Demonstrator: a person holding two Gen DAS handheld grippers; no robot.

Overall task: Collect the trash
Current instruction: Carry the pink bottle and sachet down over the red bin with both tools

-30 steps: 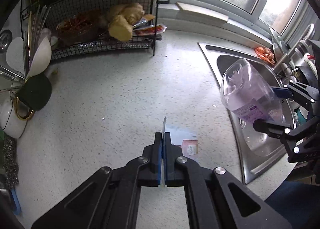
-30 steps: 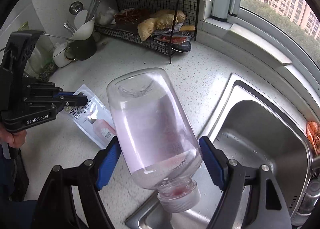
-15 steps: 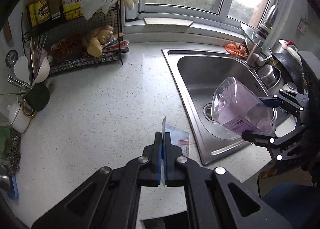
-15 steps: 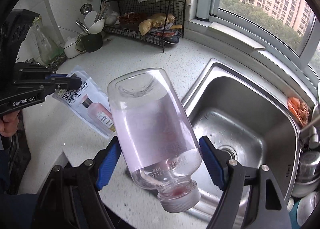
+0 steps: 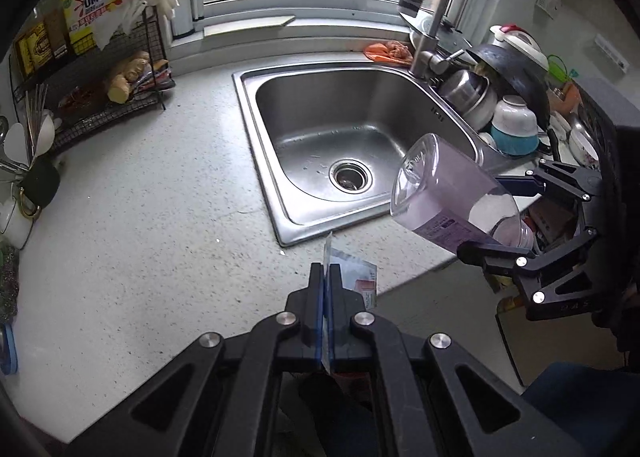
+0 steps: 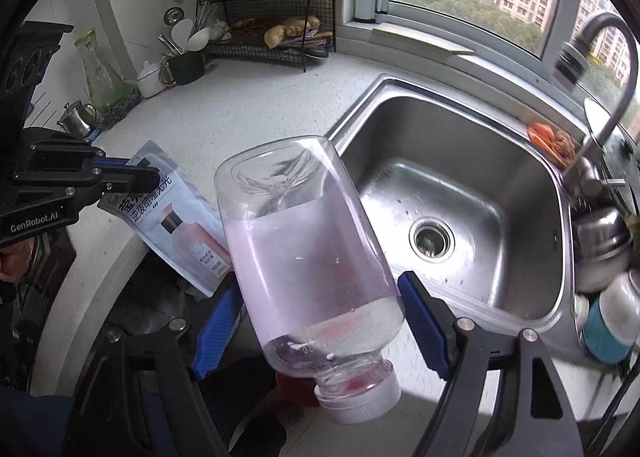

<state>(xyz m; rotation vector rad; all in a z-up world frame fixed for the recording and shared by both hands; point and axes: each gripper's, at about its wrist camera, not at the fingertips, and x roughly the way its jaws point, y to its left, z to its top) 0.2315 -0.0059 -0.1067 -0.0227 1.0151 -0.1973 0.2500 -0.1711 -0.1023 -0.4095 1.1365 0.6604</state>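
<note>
Trash x2: 1 bottle (image 6: 308, 253) in R gripper (image 6: 320, 321), 1 pouch (image 6: 180, 217) in L gripper (image 5: 325, 277).

A clear plastic bottle (image 6: 308, 253) with a pale pink label and a white cap is held tilted, cap end low and base raised, above the table's front edge beside the sink. A flat refill pouch (image 6: 180, 221), printed with a pink bottle, hangs clamped by its top edge, over the table edge.

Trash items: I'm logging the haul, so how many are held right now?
2. A clear bottle is clamped cap-down in the right gripper; a printed refill pouch is pinched by the left gripper.
</note>
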